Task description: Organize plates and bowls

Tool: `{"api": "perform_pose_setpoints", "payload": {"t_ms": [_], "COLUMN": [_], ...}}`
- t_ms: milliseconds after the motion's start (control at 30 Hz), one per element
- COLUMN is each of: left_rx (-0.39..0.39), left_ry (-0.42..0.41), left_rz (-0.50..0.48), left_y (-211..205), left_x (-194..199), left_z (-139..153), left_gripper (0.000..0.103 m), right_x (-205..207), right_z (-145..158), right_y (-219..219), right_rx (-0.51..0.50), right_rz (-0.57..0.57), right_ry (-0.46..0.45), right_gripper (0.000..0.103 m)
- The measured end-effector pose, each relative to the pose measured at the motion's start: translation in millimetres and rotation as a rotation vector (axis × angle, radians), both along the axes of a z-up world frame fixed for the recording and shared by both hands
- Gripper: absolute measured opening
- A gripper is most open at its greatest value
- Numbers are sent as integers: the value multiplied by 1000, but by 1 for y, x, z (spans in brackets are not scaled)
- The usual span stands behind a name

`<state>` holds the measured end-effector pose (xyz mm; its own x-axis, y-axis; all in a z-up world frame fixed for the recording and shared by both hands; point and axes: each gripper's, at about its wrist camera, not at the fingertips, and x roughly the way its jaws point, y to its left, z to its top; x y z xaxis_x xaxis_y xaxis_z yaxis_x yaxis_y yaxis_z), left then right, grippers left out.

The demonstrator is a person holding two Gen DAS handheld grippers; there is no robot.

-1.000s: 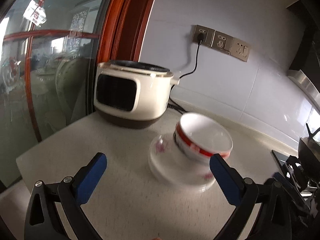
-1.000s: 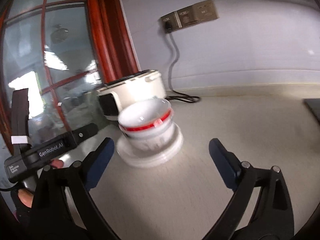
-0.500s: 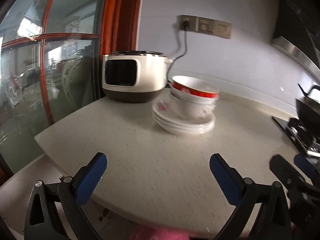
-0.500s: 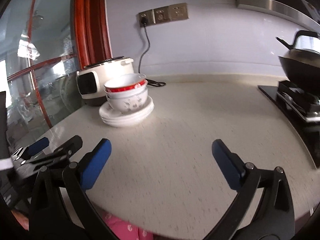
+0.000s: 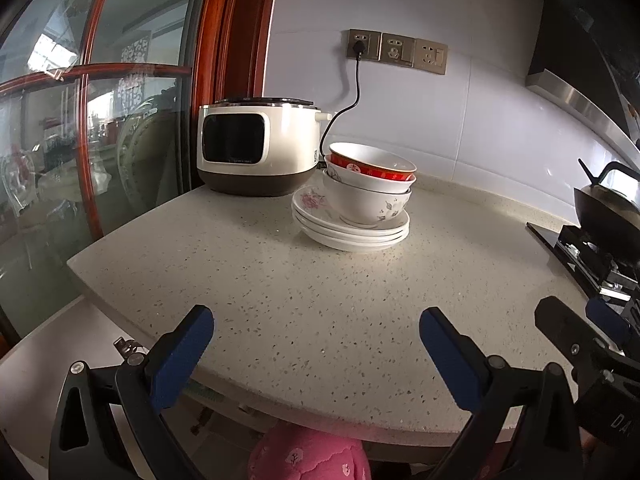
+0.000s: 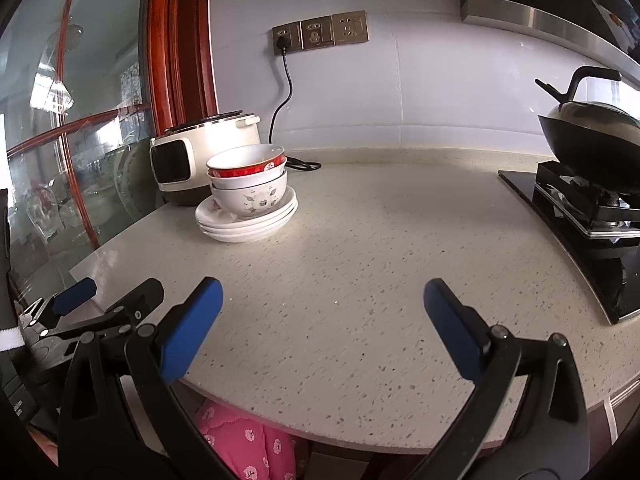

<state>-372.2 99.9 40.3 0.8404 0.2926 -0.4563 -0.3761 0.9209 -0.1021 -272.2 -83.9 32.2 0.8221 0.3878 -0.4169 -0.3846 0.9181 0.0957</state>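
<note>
At far left a glass partition with a red-brown frame [image 5: 224, 32] bounded the countertop [image 5: 320, 300]; the counter's front edge curved just ahead of both grippers, and the speckled surface between that edge and the crockery lay bare. A cream rice cooker [image 5: 256, 152] stood at the back left corner, its cord running up to the wall sockets [image 5: 396, 50]. Just right of the cooker sat the stack of plates [image 5: 352, 236], carrying the floral bowl [image 5: 366, 204] with the red-banded bowl [image 5: 370, 166] nested in it, upright; the stack stood well apart from both grippers. Open counter ran rightward to the black hob [image 6: 580, 216], on which a dark wok [image 6: 592, 140] rested.

The left gripper [image 5: 316, 344] hung over the front edge, blue pads spread wide, holding nothing, touching nothing; the right gripper [image 6: 324, 320] was likewise spread wide and empty, each gripper visible at the margin of the other's view. Pink patterned clothing [image 6: 244, 444] showed below the counter edge.

Against the frames one second prior, both grippers had withdrawn from close beside the stack to the counter's front edge; the crockery appeared sharp, no longer blurred, and stacked in the same order.
</note>
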Motion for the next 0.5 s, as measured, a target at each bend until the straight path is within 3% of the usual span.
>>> {"api": "perform_pose_setpoints", "payload": {"t_ms": [500], "left_rx": [8], "left_ry": [-2], "left_rz": [2], "left_y": [1], "left_x": [0], "left_z": [0], "left_gripper": [103], "right_x": [-4], "right_z": [-2], "right_y": [4], "right_rx": [4], "right_rz": [11], "right_ry": [15], "right_gripper": [101]}}
